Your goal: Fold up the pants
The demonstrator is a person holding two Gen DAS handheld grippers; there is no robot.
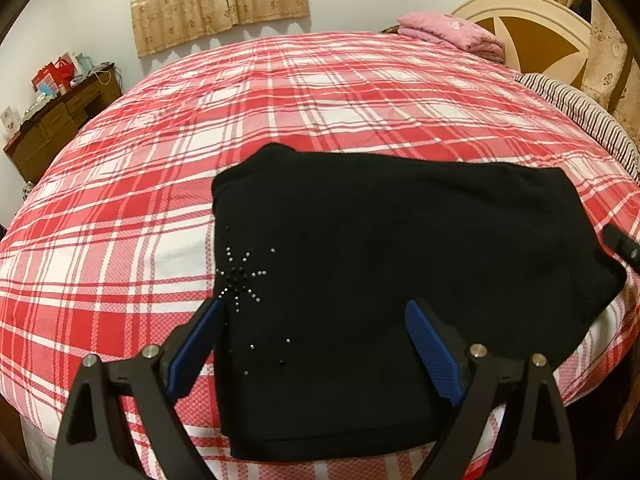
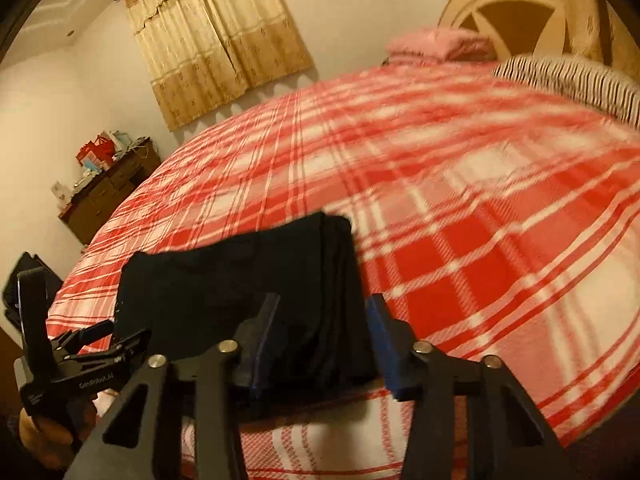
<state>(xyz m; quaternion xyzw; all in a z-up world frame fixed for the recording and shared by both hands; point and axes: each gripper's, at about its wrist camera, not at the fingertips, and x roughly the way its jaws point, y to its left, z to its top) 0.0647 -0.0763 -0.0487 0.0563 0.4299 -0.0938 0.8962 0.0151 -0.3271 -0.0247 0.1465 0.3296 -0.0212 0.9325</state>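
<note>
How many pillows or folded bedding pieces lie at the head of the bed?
2. A pink one lies at the far corner by the headboard; a striped one lies nearer, along the right edge. More may be hidden beyond the frame.

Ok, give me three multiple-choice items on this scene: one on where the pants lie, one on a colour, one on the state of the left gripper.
1. Where do the black pants lie?
A. on the wooden dresser
B. near the front edge of the bed
C. on the pink blanket by the headboard

2. What colour is the bedspread under them?
A. plain blue
B. green stripes
C. red and white plaid

3. How does the left gripper stand?
A. open, above the pants, holding nothing
B. shut on a waistband
C. shut on a pillow

Answers: 1 B, the left wrist view shows the folded pants just ahead of the fingers, at the bed's near edge. 2 C, red and white checks cover the whole bed. 3 A, the blue pads stand wide apart with only flat cloth between.
</note>
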